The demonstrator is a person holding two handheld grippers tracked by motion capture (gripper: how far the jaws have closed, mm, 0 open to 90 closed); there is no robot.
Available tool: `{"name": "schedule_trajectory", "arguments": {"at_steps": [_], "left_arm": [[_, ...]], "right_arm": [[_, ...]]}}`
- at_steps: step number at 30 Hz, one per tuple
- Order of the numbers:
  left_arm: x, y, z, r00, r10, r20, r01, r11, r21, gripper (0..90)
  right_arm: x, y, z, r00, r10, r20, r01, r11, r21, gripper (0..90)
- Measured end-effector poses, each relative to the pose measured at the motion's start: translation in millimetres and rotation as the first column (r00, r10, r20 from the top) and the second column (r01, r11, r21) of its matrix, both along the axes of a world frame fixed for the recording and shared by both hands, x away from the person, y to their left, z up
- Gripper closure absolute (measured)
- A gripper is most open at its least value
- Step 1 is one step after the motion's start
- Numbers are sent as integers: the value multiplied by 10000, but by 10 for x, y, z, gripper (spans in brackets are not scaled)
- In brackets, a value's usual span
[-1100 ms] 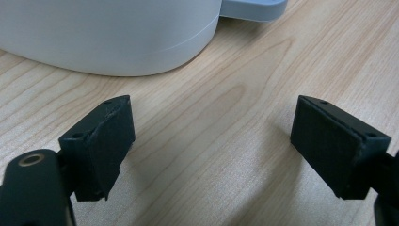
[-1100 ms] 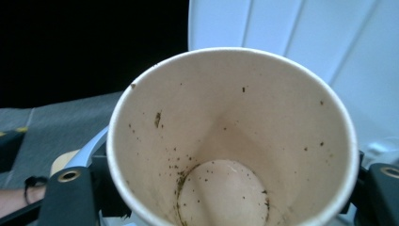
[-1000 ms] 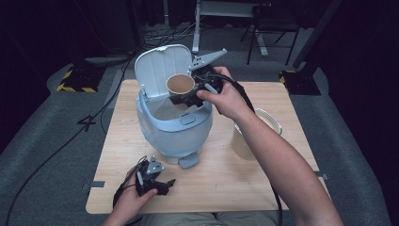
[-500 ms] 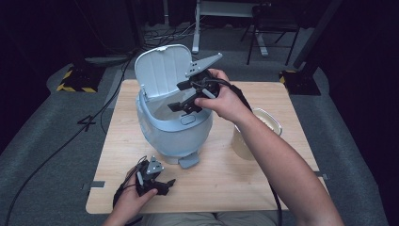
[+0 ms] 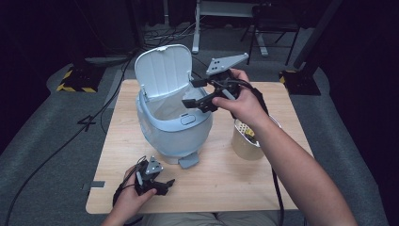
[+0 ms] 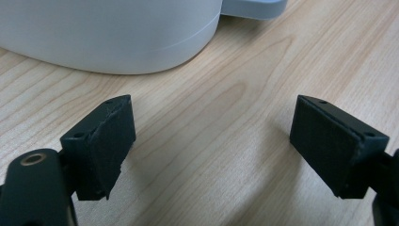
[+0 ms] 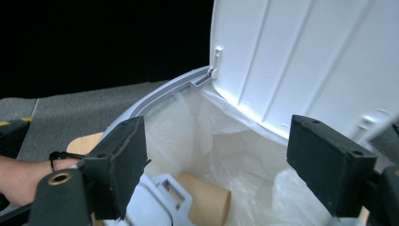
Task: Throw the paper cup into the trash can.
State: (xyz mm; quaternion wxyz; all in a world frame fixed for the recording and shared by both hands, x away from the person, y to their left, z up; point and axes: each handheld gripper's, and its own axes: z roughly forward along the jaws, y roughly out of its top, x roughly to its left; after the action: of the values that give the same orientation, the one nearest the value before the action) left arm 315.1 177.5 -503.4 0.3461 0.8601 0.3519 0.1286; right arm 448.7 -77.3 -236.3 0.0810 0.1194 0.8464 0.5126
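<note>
A pale blue bin stands mid-table with its lid swung up. My right gripper hovers open over the bin's mouth, nothing between its jaws. In the right gripper view the gripper looks down into the white liner, where a brown paper cup lies on its side. My left gripper rests open on the wooden table near the front edge. In the left gripper view its gripper holds nothing, and the bin's base is just ahead.
A tan round container with something yellow inside stands right of the bin, beside my right forearm. Cables trail over the grey floor at left. A yellow-and-black striped block and chair legs lie beyond the table.
A second ago my right gripper held the brown paper cup above the bin. It has let go, the cup now lies inside the liner, and the gripper stands open. Left gripper unmoved.
</note>
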Motion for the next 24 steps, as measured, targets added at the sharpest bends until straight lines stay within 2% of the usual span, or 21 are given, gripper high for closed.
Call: {"name": "schedule_trajectory", "arguments": {"at_steps": [4, 8, 10, 11, 13, 16, 19, 24], "left_arm": [[-8, 78, 0, 10000, -79, 26, 79, 10000, -7, 154], [-4, 141, -1, 10000, 80, -19, -80, 10000, -26, 153], [-1, 160, 4, 10000, 29, -42, -29, 10000, 31, 153], [1, 168, 3, 10000, 9, -53, -9, 10000, -3, 153], [15, 184, 11, 10000, -20, -43, 21, 9999, 106, 153], [24, 188, 10, 10000, -21, -89, 21, 10000, 67, 153], [40, 189, 9, 9999, -45, -106, 45, 10000, 46, 151], [37, 197, -2, 10000, -10, -19, 10, 10000, -27, 151]], "right_arm": [[-61, -207, 56, 9993, -332, 141, 329, 9992, 209, 207], [-125, -394, 81, 9984, -524, 218, 521, 9986, 136, 208], [-189, -553, 86, 9967, -750, 308, 754, 9971, -132, 220], [-189, -553, 86, 9967, -750, 308, 754, 9971, -132, 220], [-258, -695, 62, 9943, -1019, 306, 1025, 9945, -218, 239], [-355, -894, 5, 9901, -1315, 481, 1323, 9911, -123, 240], [-434, -1084, -46, 9862, -1538, 619, 1556, 9875, -261, 239], [-562, -1371, -133, 9812, -1835, 600, 1858, 9819, -361, 238]]}}
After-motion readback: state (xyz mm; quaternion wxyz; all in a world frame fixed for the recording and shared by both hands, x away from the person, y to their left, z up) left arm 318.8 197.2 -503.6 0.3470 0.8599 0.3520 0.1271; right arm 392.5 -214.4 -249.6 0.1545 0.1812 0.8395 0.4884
